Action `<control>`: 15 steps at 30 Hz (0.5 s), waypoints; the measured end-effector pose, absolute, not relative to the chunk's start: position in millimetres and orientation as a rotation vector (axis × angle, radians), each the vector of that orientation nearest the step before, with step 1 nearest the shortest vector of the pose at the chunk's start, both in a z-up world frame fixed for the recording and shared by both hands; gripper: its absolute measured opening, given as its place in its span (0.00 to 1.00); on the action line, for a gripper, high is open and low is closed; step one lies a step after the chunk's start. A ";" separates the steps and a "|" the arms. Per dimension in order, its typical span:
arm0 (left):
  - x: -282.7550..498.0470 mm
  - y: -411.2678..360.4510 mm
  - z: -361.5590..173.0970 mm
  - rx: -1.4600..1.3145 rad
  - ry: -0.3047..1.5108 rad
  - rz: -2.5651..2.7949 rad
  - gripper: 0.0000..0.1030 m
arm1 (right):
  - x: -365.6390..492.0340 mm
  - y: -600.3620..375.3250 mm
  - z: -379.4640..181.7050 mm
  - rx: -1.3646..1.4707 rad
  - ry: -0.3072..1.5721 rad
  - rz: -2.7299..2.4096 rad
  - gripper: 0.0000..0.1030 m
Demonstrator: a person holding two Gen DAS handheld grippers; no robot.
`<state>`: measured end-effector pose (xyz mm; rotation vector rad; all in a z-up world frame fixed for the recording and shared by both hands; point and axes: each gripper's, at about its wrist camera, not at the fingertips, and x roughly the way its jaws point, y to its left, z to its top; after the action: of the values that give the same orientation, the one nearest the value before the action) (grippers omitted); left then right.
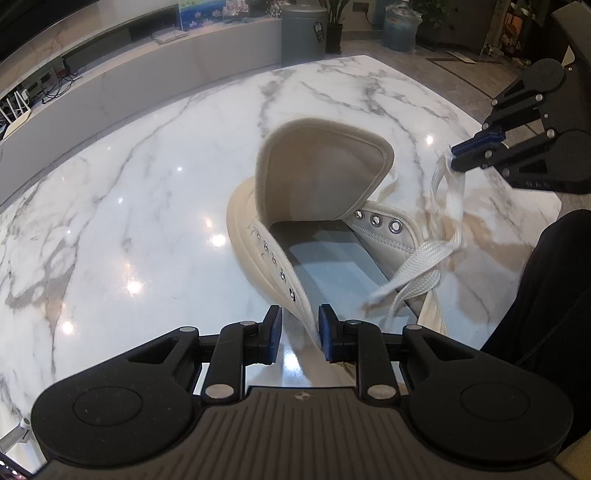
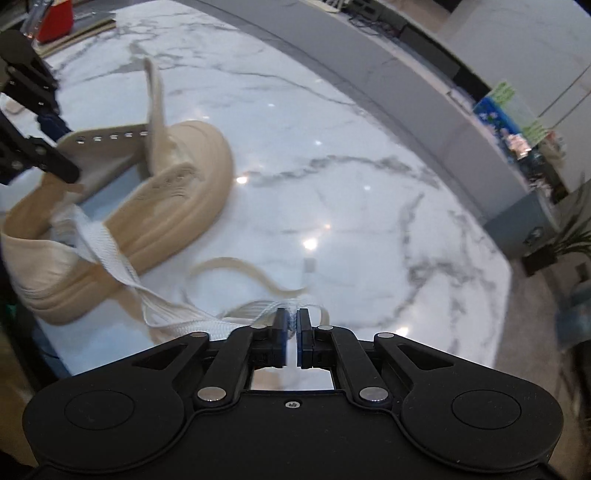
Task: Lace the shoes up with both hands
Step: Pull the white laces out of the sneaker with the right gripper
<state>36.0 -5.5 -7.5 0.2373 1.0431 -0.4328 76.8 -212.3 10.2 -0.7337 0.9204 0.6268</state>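
A cream high-top shoe (image 1: 325, 206) lies on the marble table, tongue (image 1: 321, 166) raised, eyelet rows bare. It also shows in the right wrist view (image 2: 177, 184). My left gripper (image 1: 300, 334) is open, its pads on either side of the shoe's left eyelet edge (image 1: 295, 291) without clamping it. My right gripper (image 2: 293, 321) is shut on the white lace (image 2: 173, 306), which runs back to the shoe's heel side. In the left wrist view the right gripper (image 1: 458, 153) holds the lace (image 1: 447, 192) up off the table, to the right of the shoe.
The white marble table (image 1: 147, 184) spreads around the shoe. A grey bench wall (image 1: 166, 77) curves behind it. A grey bin (image 1: 304, 29) and potted plants stand beyond. A red object (image 2: 55, 18) sits at the table's far corner. A dark sleeve (image 1: 554, 288) is at right.
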 end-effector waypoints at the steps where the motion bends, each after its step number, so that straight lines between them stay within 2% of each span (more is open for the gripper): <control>1: 36.0 -5.6 -7.4 0.238 1.044 -0.432 0.21 | 74.8 -210.4 9.6 -0.736 0.919 0.641 0.13; 2: 36.0 -5.7 -7.4 0.238 1.044 -0.432 0.21 | 73.2 -208.6 9.2 -0.737 0.917 0.655 0.25; 4: 35.9 -5.9 -7.3 0.239 1.044 -0.431 0.21 | 69.9 -205.9 9.5 -0.732 0.911 0.689 0.42; 5: 36.0 -6.0 -7.3 0.239 1.044 -0.431 0.21 | 66.4 -203.8 11.2 -0.732 0.899 0.714 0.45; 15: 35.3 -7.7 -6.5 0.245 1.041 -0.427 0.21 | 24.8 -174.6 25.8 -0.717 0.837 1.050 0.45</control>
<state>35.3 -7.7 -6.5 0.2447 1.0413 -0.4265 24.8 -174.6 25.8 -0.7175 0.8373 1.0499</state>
